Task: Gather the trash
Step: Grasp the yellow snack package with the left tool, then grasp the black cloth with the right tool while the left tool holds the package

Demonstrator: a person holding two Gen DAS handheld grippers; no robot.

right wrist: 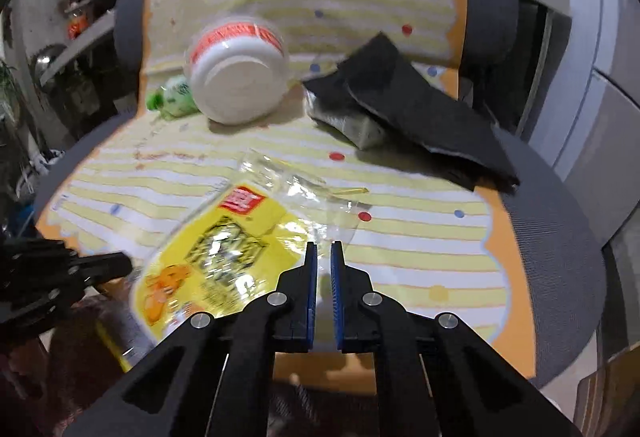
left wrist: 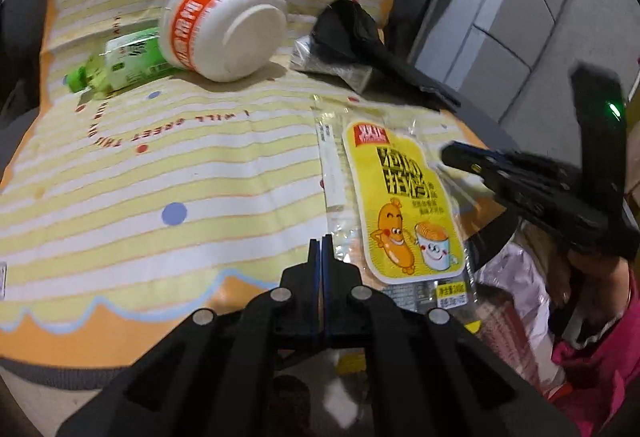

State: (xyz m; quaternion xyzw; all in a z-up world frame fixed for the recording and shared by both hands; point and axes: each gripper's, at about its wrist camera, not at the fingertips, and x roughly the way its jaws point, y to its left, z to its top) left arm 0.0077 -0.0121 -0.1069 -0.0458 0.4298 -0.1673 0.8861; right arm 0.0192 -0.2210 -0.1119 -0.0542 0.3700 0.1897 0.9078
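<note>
The left gripper has its two blue-faced fingers pressed together with nothing between them, tips just at the left edge of the yellow sausage wrapper. The right gripper shows a narrow gap between its pads, and the clear corner of the same wrapper lies in that gap; the blur does not show whether the pads grip it. In the right wrist view the wrapper looks lifted and crumpled, while the left wrist view shows its printed face flat and readable.

Only the left wrist view shows the right gripper from outside, reaching over the wrapper's right edge, with a hand and a pink sleeve behind it. Only the right wrist view shows the left gripper from outside, at the wrapper's left side.

On the striped cushion cover of a grey chair lie four pieces of trash: one wrapper, one white-and-orange noodle bowl tipped on its side, one green packet touching the bowl, and one black-and-silver pouch to the bowl's right.
</note>
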